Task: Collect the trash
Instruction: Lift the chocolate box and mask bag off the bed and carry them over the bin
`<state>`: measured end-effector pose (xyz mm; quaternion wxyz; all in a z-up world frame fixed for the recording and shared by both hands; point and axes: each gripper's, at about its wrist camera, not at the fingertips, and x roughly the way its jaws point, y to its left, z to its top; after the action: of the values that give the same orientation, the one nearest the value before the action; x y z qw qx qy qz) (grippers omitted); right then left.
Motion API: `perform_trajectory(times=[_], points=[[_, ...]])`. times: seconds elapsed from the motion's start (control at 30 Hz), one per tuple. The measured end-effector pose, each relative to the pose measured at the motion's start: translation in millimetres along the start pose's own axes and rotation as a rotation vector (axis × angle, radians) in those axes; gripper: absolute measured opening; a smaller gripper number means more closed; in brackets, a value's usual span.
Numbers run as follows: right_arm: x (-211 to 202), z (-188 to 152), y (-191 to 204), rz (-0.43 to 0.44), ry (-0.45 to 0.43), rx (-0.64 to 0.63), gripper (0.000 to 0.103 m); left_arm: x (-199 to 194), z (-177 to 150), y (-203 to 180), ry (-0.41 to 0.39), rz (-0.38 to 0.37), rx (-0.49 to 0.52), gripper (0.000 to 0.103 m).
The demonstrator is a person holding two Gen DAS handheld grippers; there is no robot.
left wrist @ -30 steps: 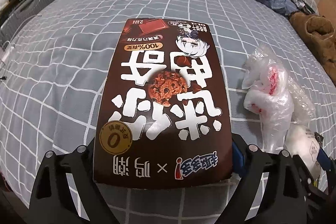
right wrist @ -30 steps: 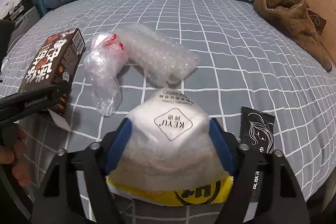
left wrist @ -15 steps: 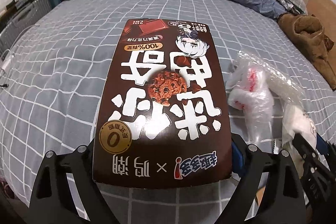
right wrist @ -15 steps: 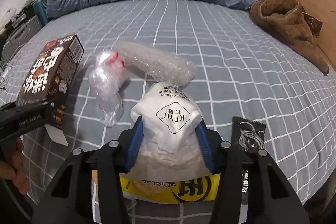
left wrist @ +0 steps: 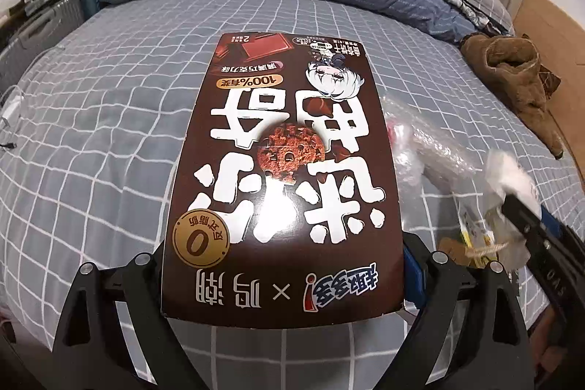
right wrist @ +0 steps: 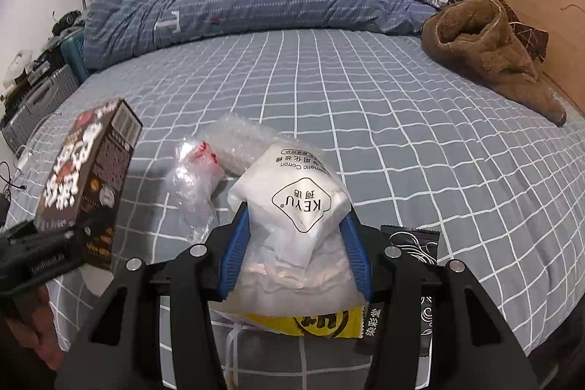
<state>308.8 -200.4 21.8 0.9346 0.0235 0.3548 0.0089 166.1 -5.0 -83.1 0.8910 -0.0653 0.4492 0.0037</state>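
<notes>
Left wrist view, then right wrist view: both grippers carry trash above the bed.

Left wrist view: the left gripper point(left wrist: 283, 275) has its jaws wide apart but pressed on the two sides of a brown cardboard cookie box point(left wrist: 283, 167), so the flat box is held level over the grey checked bedsheet point(left wrist: 95, 141). Right wrist view: the right gripper point(right wrist: 294, 254) has closed its jaws further in the last second, and its blue pads point(right wrist: 234, 254) now squeeze a soft white plastic bag of cotton pads point(right wrist: 292, 218). A yellow wrapper point(right wrist: 321, 324) shows under this bag; I cannot tell if it is held too. A clear crumpled plastic bag point(right wrist: 195, 185), a bubble-wrap roll point(right wrist: 237, 141) and a black sachet point(right wrist: 416, 243) lie on the sheet, probably next to collect.
</notes>
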Motion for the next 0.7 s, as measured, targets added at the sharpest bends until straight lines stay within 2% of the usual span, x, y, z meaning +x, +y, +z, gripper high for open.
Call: perform_trajectory(times=[0.27,0.57,0.7], points=[[-30,-2,2,0.031,-0.042,0.002,0.047,-14,-6,-2,-0.001,-0.001,0.012,0.088],[-32,-18,-4,0.039,0.009,0.003,0.049,-24,-18,-2,0.004,-0.003,0.022,0.088],[-42,-21,-6,0.047,-0.004,0.015,0.049,-31,-23,-2,0.003,-0.006,0.024,0.088]])
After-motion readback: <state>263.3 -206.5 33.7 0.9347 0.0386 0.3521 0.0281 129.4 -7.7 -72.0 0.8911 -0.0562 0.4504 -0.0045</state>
